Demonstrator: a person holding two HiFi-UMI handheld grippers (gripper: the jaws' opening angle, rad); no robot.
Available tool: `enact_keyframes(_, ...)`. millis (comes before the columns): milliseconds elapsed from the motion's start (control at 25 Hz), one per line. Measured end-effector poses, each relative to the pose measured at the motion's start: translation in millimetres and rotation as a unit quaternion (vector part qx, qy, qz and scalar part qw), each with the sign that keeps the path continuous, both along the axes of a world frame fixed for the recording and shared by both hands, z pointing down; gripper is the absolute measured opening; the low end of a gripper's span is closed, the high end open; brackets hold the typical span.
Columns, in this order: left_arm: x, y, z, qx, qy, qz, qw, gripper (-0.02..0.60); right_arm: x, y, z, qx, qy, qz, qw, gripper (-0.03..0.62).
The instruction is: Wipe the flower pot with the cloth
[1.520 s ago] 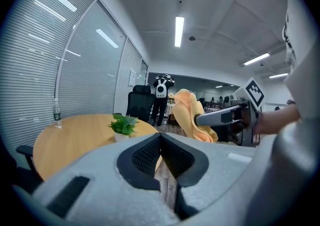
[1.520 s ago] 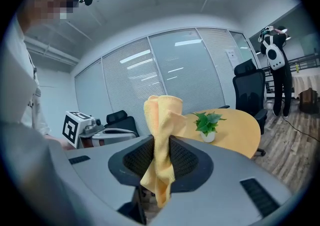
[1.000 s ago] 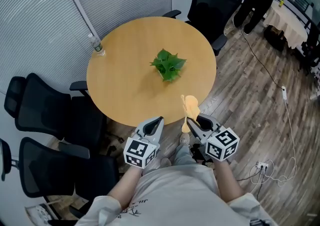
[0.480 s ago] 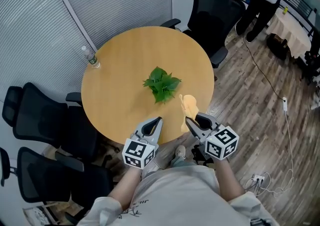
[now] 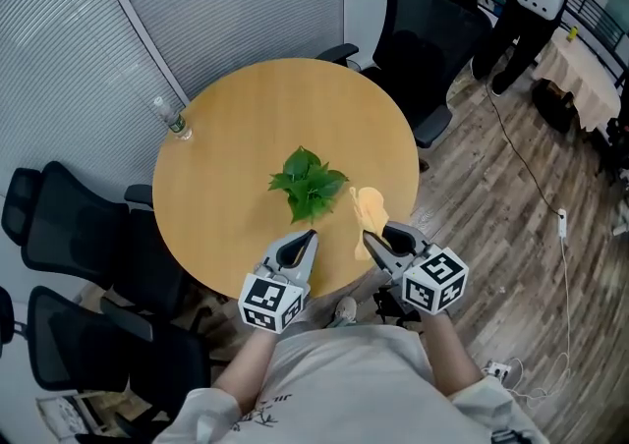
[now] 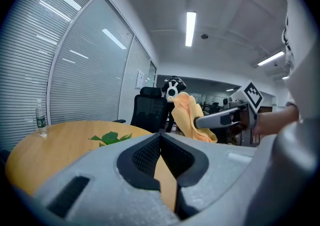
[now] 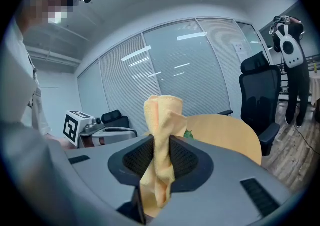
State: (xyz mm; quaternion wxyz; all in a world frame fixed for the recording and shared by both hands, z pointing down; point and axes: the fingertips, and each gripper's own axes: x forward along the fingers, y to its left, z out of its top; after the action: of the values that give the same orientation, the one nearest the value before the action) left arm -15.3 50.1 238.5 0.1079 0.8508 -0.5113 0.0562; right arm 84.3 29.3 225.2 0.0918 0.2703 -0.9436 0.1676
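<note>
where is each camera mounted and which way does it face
head view: on the person's head, looking steeply down at the table and plant; forearms, left tongs, right tongs show.
left gripper view: on the left tongs, looking along its shut jaws over the table; right tongs shows.
right gripper view: on the right tongs, looking along jaws clamped on the cloth; left tongs shows.
shared: cloth and plant in all three.

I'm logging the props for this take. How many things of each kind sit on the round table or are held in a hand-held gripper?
Plant: 1
Bottle: 1
Cloth, held in the right hand-held gripper: 1
Total: 3
</note>
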Motion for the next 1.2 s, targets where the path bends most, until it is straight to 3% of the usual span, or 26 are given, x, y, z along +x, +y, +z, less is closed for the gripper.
enact_keyframes(400, -20, -10, 11, -0.017, 0.001, -0.02, 0.9996, 0.011, 0, -21, 15, -0.022, -0.005, 0.003, 1.0, 0.086)
enact_keyframes(760, -53, -28, 22, -0.03, -0.004, -0.01, 0.9995, 0.011, -11, -39, 32, -0.052, 0.003, 0.024, 0.998, 0.086)
enact_keyframes(1040, -85, -44, 49, -0.047, -0.01, -0.015, 0.9987, 0.011, -18, -57, 55, -0.073, 0.02, 0.042, 0.996, 0.086)
enact_keyframes(1200, -95, -53, 76, -0.064, -0.032, -0.008, 0.9974, 0.011, -22, -67, 70, -0.085, 0.029, 0.051, 0.995, 0.086)
